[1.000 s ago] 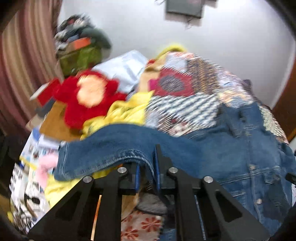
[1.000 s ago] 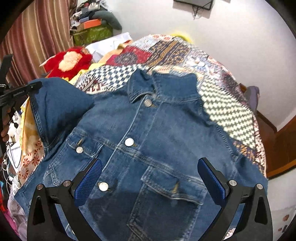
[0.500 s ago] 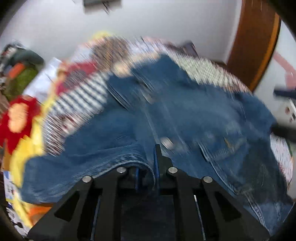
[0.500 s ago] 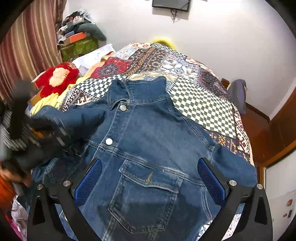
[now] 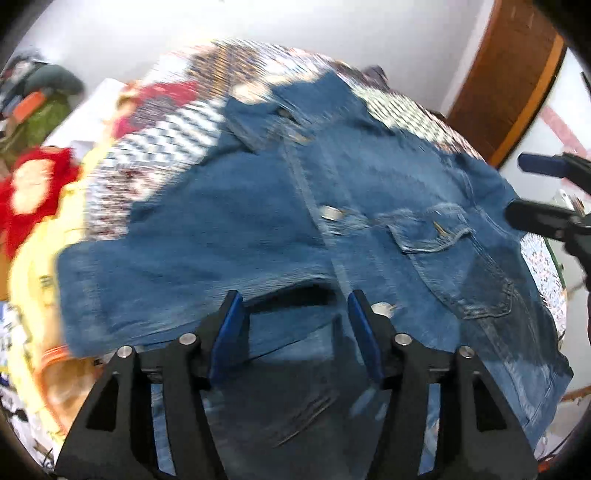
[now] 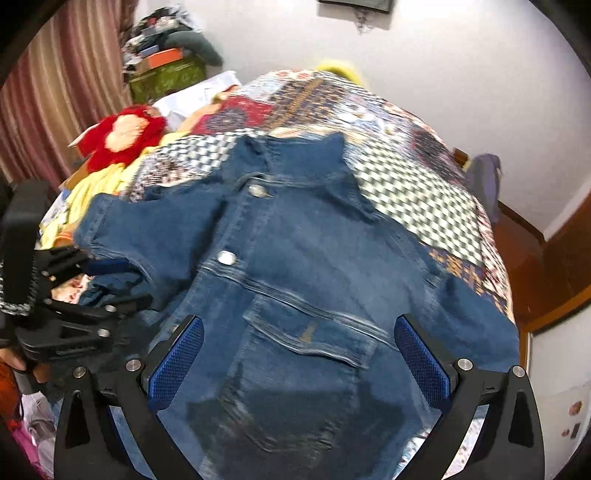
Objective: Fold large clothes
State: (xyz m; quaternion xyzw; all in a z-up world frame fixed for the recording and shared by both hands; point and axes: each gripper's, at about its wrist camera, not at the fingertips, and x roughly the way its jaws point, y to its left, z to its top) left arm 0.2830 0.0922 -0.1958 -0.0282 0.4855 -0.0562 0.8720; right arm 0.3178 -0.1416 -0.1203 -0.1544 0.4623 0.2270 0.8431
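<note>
Lying flat on the patchwork bed [image 6: 424, 192], the blue denim jacket [image 6: 314, 266] has one sleeve folded across it at nine o'clock. The left gripper [image 5: 295, 321] is spread apart, holding nothing. The right gripper [image 6: 299, 354] is wide apart too, above the jacket's pocket [image 6: 306, 343].

One denim jacket [image 6: 295, 266], one patchwork bedspread [image 6: 406, 177], one red plush toy [image 6: 122, 136], two grippers: left gripper [image 5: 295, 317], right gripper [image 6: 299, 365].

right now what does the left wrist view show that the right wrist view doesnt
Only the left wrist view shows the right gripper from the side, open, beside the wooden door frame. Only the right wrist view shows the striped curtain, the wall-mounted screen and the left gripper from outside. Both show the denim jacket lying on the patchwork bedspread, with the red plush toy beside it.
</note>
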